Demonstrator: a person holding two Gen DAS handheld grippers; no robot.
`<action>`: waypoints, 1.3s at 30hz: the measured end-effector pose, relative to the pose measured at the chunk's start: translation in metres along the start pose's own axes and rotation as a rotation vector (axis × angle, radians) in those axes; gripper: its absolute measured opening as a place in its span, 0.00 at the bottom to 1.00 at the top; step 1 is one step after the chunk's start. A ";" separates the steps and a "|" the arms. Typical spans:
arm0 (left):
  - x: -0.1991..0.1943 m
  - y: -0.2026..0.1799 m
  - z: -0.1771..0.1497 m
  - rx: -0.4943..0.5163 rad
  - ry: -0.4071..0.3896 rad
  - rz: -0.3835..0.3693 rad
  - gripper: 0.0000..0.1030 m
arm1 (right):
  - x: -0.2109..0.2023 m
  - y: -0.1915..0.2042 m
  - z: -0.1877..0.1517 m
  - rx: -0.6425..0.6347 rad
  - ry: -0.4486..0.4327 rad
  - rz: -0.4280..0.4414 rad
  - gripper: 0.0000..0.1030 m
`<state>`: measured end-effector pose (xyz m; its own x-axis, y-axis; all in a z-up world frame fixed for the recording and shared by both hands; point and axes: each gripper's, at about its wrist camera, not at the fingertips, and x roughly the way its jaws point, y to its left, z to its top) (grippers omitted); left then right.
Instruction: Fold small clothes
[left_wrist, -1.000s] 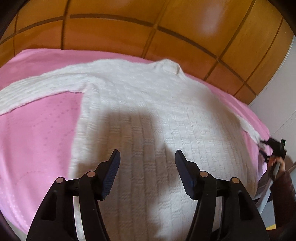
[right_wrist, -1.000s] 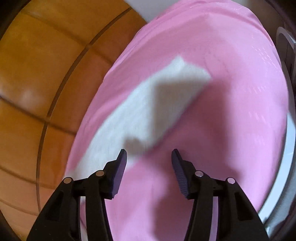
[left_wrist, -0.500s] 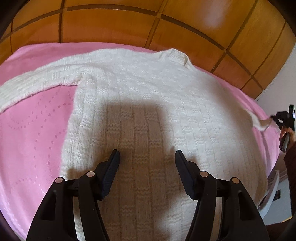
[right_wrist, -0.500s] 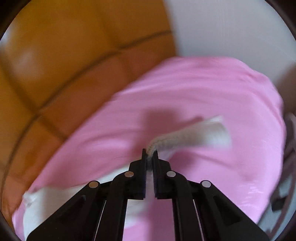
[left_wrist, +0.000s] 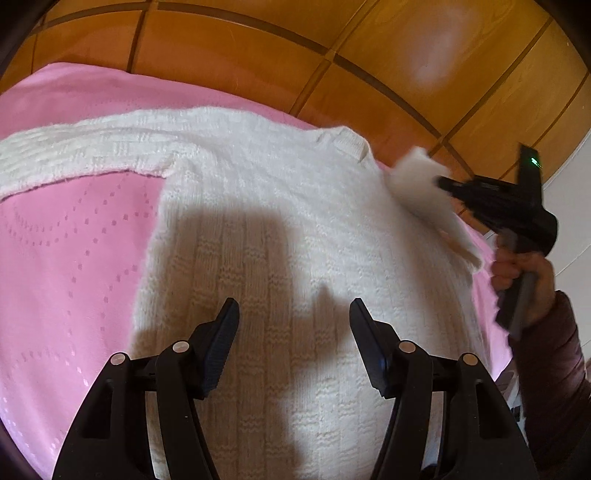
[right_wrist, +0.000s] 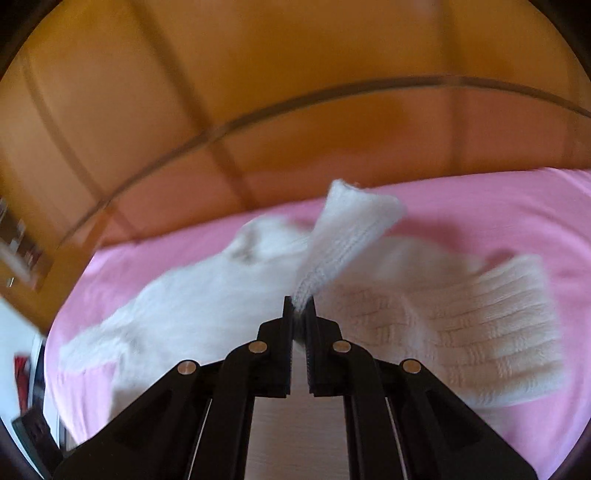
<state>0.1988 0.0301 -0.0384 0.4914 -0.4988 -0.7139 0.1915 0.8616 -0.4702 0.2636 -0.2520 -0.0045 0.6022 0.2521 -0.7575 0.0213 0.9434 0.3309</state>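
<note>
Since a second ago my right gripper (right_wrist: 300, 308) clamped onto the cuff of the one white cable-knit sweater (left_wrist: 280, 229) and swung that sleeve up over its body. The sweater lies flat on the pink bedspread (left_wrist: 66, 236). The right view is blurry; my left gripper (left_wrist: 294, 321) hangs open, empty, above the hem.
</note>
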 end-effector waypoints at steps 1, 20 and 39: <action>-0.001 0.000 0.001 -0.002 -0.002 -0.003 0.59 | 0.008 0.014 -0.004 -0.016 0.019 0.016 0.10; 0.079 -0.016 0.088 -0.143 0.071 -0.147 0.59 | -0.102 -0.096 -0.104 0.274 -0.070 -0.025 0.77; 0.048 -0.016 0.139 -0.075 -0.088 -0.104 0.04 | -0.100 -0.112 -0.068 0.329 -0.167 -0.014 0.79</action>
<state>0.3375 0.0056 0.0068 0.5454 -0.5719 -0.6128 0.1828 0.7946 -0.5789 0.1465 -0.3687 -0.0040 0.7213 0.1759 -0.6699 0.2693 0.8199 0.5052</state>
